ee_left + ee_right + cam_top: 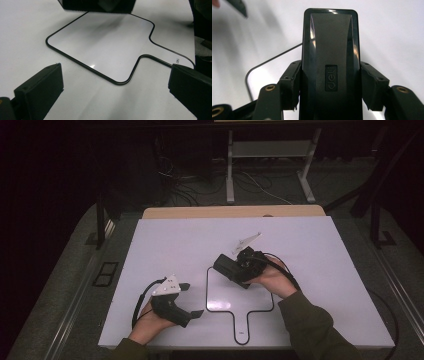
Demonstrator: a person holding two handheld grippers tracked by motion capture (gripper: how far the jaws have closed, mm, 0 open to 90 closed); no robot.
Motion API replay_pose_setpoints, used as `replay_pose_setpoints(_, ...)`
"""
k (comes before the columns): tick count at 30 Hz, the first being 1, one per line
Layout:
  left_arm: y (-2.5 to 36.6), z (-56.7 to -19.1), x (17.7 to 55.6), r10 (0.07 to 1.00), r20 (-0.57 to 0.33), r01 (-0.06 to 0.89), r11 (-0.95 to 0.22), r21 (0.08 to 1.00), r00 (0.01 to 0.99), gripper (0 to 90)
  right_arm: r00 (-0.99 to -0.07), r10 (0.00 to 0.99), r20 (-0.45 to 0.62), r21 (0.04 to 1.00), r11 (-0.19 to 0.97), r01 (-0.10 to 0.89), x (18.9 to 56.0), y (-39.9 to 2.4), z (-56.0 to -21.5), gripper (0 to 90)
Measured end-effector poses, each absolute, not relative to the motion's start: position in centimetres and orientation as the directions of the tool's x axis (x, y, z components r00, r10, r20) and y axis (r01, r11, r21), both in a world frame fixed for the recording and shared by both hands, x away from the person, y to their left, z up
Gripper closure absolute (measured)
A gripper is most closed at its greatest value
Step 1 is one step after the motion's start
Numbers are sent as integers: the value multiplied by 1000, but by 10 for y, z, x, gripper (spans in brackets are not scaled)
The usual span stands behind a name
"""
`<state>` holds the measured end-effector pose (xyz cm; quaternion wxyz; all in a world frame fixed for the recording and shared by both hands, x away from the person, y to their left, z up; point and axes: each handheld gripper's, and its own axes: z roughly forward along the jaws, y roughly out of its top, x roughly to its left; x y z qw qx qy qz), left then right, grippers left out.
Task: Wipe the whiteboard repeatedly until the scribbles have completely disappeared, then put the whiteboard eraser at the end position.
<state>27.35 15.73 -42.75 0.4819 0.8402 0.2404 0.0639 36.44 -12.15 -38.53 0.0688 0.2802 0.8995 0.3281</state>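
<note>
At the near edge of the white tabletop (310, 270), the left hand-held gripper (192, 300) is being held low by the person's left hand (147, 322), its cable looping beside the wrist and its grey three-cornered plate facing up. Its jaws are being kept spread wide, with nothing between them; in the left gripper view the two black jaws are seen standing far apart at the bottom corners, and bare tabletop is being framed between them.

Just beyond and to the right, a white paddle-shaped board (220, 292) with a thin black rim is lying flat on the tabletop, its short handle pointing toward the person. In the left gripper view the board (105, 45) is seen stretching ahead of the open jaws, its handle running off to the right.

Over the far part of the board, the right hand-held gripper (227, 266) is being held by the person's right hand (272, 280), a dark green sleeve covering the forearm. A black rectangular eraser-like block (329, 60), marked "deli", is being clamped lengthwise between its jaws, which are seen pressed against both long sides of the block in the right gripper view. In the high view the block (227, 266) is seen above the board's far left corner; whether it is touching the board cannot be told.
</note>
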Motion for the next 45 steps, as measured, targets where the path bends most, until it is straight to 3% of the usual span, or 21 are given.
replay_pose_setpoints(6, 158, -427, 273, 469, -125, 344, -418, 841, 874, 0, -797, 599, 78, 658, 570, 492, 385, -134, -379, 389)
replay_pose_setpoints(21, 162, -426, 273, 473, -128, 347, -412, 843, 872, 0, -700, 709, 80, 618, 516, 593, 453, -140, -389, 388)
replay_pose_setpoints(32, 162, -426, 274, 471, -132, 347, -406, 846, 872, 0, -660, 748, 75, 577, 507, 641, 491, -138, -407, 388)
replay_pose_setpoints(45, 164, -426, 274, 470, -135, 347, -399, 849, 872, 0, -661, 749, 53, 542, 534, 649, 510, -124, -422, 387)
